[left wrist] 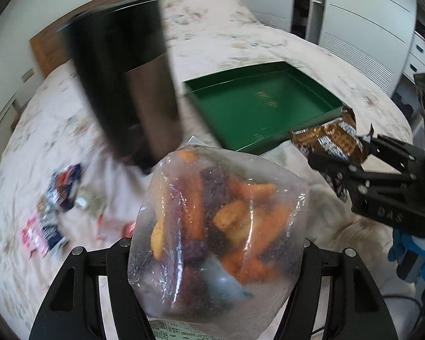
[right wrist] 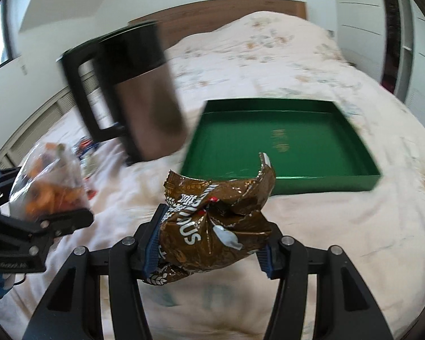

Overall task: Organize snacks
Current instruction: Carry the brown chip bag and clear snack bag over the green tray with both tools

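- While the green tray (right wrist: pixel 362 153) on the bed (right wrist: pixel 297 65) holds nothing yet, 2 snacks are already lifted clear of the bedspread, so I judge the sorting barely begun.
- Left gripper (left wrist: pixel 216 250): its jaws stand partly apart and press from both sides on a clear bag of orange and purple chips (left wrist: pixel 212 226), held in the air in front of the tray.
- Right gripper (right wrist: pixel 211 245): its blue-padded jaws, also partly apart, pinch a crumpled brown snack packet (right wrist: pixel 215 223), carried near the tray's front edge but not over it.
- Left to do: both held snacks need placing in the tray, and several small packets (left wrist: pixel 56 198) lie scattered on the bedspread, well apart from the tray, beyond a steel and black kettle (left wrist: pixel 133 85).
- Hard to make out: motion blur smears the kettle and the loose packets, so their number and kinds cannot be read.
- Printing inside the tray is too small to read.
- Part of the brown packet's lettering is folded away, and the chip bag's bottom label is cut off by the picture's edge.
- Hidden: the person, save a blue glove (left wrist: pixel 413 257) behind the right gripper.
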